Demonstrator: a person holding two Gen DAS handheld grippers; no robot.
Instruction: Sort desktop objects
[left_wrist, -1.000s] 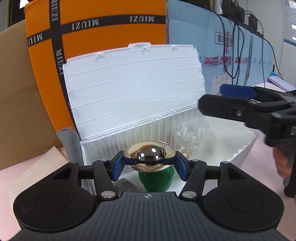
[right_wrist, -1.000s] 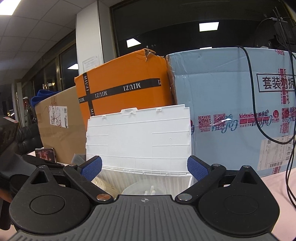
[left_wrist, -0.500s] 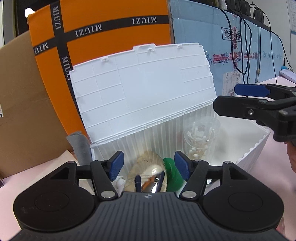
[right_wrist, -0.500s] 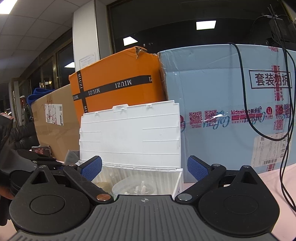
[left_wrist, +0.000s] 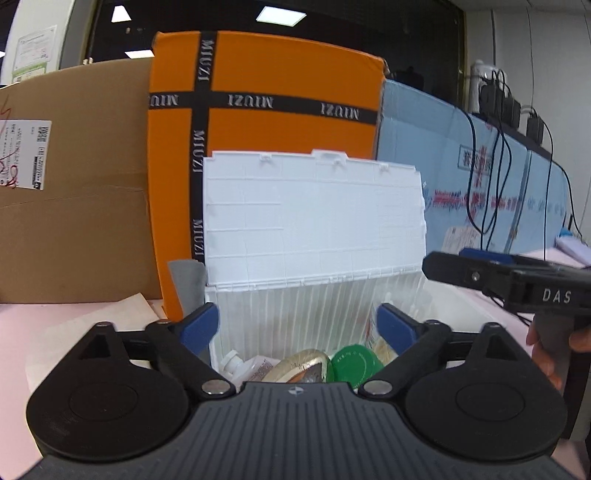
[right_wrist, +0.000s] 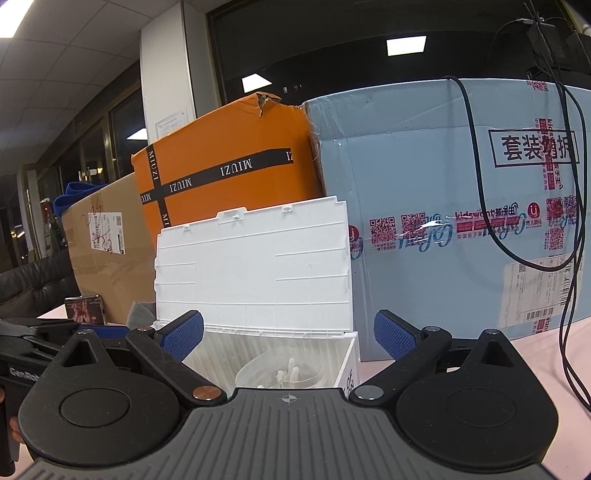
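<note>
Left tool pulling back from bin, released, empty; gold jar now lying inside bin beside green lid. Right tool released, hovering over bin. Withdrawing straight, avoiding raised lid.

Both my grippers empty, jaws spread.
My left gripper and right gripper hang level, side by side.

"MIUZI" on orange box; "DAS" on right gripper.
</note>
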